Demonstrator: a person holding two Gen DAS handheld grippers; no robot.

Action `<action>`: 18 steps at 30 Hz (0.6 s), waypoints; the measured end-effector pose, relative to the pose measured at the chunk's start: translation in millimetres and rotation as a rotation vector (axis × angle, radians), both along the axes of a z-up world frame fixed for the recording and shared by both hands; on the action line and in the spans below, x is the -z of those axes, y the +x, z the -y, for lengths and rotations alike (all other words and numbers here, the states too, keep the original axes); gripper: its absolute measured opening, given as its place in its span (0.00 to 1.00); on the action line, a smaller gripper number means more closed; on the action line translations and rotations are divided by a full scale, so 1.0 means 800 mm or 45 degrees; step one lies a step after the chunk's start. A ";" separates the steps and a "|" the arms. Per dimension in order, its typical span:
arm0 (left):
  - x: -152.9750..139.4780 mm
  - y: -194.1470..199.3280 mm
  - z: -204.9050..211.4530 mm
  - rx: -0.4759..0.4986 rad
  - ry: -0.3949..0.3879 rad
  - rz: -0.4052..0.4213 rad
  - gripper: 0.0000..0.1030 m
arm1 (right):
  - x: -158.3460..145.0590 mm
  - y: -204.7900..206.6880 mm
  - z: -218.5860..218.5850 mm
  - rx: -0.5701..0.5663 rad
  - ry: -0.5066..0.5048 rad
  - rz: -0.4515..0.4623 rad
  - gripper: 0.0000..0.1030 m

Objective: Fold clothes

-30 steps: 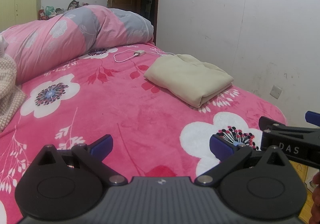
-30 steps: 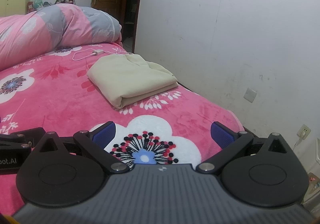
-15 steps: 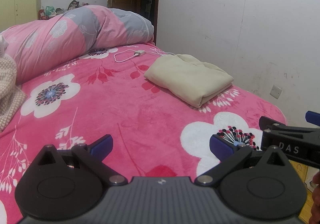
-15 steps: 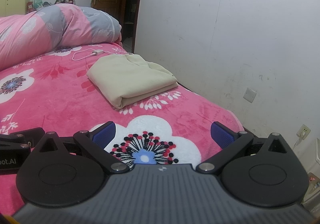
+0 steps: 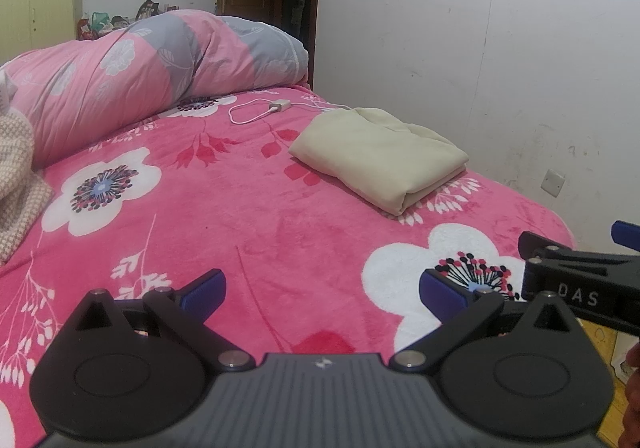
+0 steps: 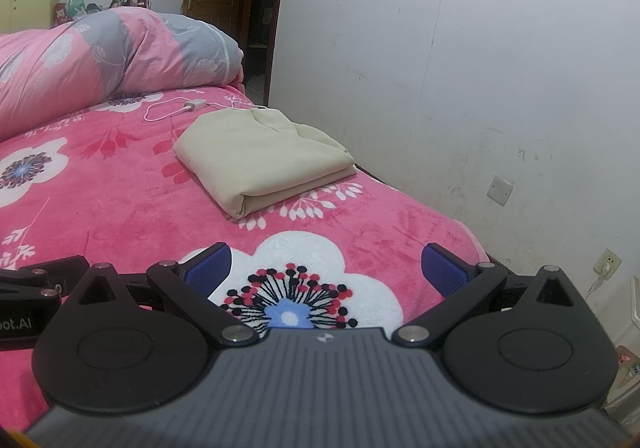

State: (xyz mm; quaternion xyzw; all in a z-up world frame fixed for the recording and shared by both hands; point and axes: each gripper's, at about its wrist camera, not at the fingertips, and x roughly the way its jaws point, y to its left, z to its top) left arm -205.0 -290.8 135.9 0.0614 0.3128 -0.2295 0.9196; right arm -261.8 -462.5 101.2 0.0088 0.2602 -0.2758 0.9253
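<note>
A cream garment (image 5: pixel 380 152) (image 6: pixel 260 160) lies folded into a neat rectangle on the pink floral bedspread (image 5: pixel 240 216) (image 6: pixel 100 188), near the bed's right edge by the wall. My left gripper (image 5: pixel 322 290) hovers open above the near part of the bed, nothing between its blue pads. My right gripper (image 6: pixel 324 268) is open too, over a large white flower print, well short of the garment. The right gripper's body (image 5: pixel 580 276) shows at the right edge of the left wrist view.
A rolled pink and grey quilt (image 5: pixel 152 68) lies across the head of the bed. A white charger and cable (image 5: pixel 264 110) lie beside the garment. A beige knitted cloth (image 5: pixel 16 184) sits at the left. The white wall (image 6: pixel 460 68) runs close along the bed's right side.
</note>
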 end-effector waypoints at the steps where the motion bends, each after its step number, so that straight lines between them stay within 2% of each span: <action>1: 0.000 0.000 0.000 0.000 0.001 0.001 1.00 | 0.000 0.000 0.000 0.000 0.000 0.000 0.99; 18: 0.000 0.003 0.000 -0.004 0.003 -0.004 1.00 | 0.000 0.000 -0.003 0.005 -0.003 -0.003 0.99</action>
